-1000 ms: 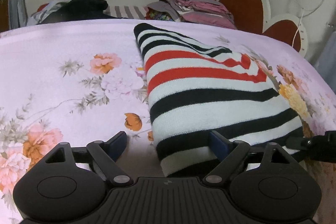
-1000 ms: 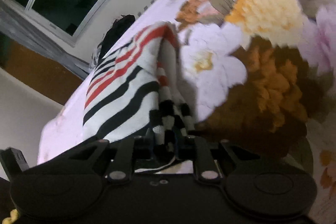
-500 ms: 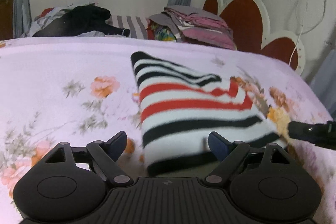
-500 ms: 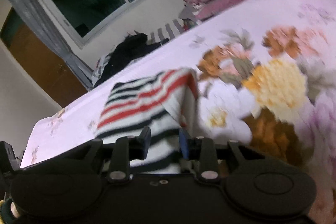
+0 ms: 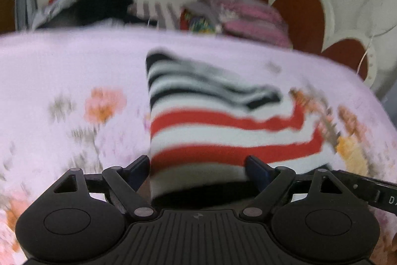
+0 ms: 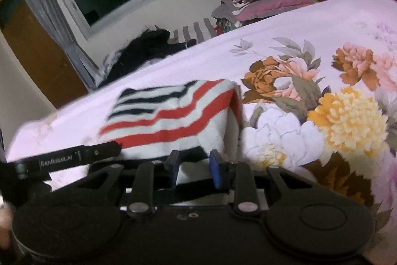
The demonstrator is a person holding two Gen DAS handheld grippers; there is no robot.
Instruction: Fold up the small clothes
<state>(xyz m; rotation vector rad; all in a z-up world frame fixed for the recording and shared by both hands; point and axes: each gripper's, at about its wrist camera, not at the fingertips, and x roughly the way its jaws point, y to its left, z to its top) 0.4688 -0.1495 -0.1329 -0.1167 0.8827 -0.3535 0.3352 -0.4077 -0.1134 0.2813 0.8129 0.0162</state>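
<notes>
Released now, the striped garment lies folded on the bed, both jaws empty and parted—a careless retreat could snag its near edge.

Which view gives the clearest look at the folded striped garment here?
The right wrist view: the striped garment appears fairly sharp, lying folded on the floral bedspread ahead of the right gripper. The left wrist view shows it larger, between the open left gripper's fingers, but motion-blurred.
</notes>
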